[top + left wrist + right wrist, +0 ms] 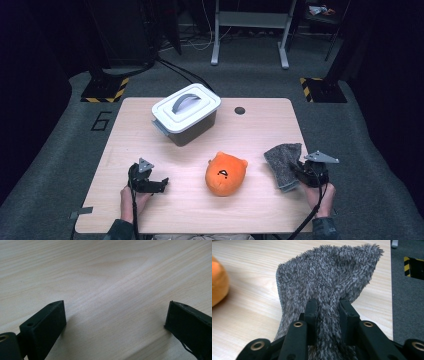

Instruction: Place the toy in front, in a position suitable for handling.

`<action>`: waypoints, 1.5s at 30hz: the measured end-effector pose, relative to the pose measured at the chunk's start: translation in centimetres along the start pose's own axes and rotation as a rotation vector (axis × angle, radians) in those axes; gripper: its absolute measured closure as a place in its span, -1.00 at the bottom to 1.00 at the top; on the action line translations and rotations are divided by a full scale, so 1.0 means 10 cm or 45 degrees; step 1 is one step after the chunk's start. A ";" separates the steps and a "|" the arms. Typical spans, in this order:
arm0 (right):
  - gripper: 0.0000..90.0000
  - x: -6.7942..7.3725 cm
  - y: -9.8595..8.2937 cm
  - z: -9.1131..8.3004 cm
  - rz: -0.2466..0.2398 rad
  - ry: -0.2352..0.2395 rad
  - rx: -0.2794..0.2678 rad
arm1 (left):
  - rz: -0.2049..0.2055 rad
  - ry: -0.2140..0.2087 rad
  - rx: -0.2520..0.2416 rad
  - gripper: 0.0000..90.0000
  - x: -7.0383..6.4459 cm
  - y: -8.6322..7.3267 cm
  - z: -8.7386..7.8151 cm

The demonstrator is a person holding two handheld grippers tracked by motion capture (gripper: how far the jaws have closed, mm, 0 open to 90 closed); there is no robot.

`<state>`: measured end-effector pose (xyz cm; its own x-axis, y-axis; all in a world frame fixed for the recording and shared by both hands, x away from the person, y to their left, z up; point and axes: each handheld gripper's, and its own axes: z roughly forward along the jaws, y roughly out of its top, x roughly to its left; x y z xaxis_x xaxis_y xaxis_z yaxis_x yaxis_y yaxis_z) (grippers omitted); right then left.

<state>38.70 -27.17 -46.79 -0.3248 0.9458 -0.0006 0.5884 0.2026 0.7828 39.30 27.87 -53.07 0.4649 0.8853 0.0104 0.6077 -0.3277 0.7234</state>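
Wood-grain table (200, 210) on grey carpet (375, 165)

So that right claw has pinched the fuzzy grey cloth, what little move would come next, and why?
Probably a small lift. The right claw is shut on the grey cloth, whose far end still lies on the table. The left claw is open over bare wood.

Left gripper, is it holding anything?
No, the left gripper has its jaws wide apart over bare table, nothing between them.
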 end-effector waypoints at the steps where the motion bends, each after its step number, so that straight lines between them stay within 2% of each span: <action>1: 0.57 -0.01 0.00 0.02 -0.013 -0.009 0.006 | 0.000 0.000 0.000 -0.94 0.00 0.00 0.00; 9: 0.56 -0.08 0.00 0.16 -0.004 -0.060 0.060 | 0.000 0.000 0.000 -0.94 0.00 0.00 0.00; 16: 0.51 -0.14 -0.03 0.30 0.015 -0.077 0.108 | -0.001 0.000 0.000 -0.94 0.00 0.00 0.00; 18: 0.49 -0.14 -0.04 0.32 0.047 -0.084 0.113 | 0.000 0.000 -0.001 -0.94 0.00 0.00 0.00; 19: 0.47 -0.16 -0.04 0.33 0.037 -0.084 0.120 | 0.000 0.000 0.000 -0.94 0.00 0.00 0.00; 23: 0.34 -0.19 -0.07 0.37 0.043 -0.101 0.132 | 0.000 0.000 0.000 -0.94 0.00 0.00 0.00; 25: 0.26 -0.20 -0.07 0.38 0.077 -0.100 0.141 | 0.000 0.000 0.000 -0.94 0.00 0.00 0.00; 30: -0.18 -0.22 -0.08 0.33 0.083 -0.142 0.142 | 0.000 0.000 0.000 -0.94 0.00 0.00 0.00; 33: -0.35 -0.21 -0.07 0.28 0.099 -0.154 0.118 | 0.000 0.000 0.000 -0.94 0.00 0.00 0.00; 34: -0.40 -0.21 -0.07 0.25 0.087 -0.150 0.113 | 0.000 0.000 0.000 -0.94 0.00 0.00 0.00; 45: -0.58 -0.10 -0.09 0.12 0.052 -0.076 0.083 | 0.000 0.000 0.000 -0.94 0.00 0.00 0.00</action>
<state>39.32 -27.97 -48.23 -0.2560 0.9667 -0.0080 0.6477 0.1776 0.7409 39.30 27.88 -53.07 0.4647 0.8854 0.0106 0.6079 -0.3277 0.7233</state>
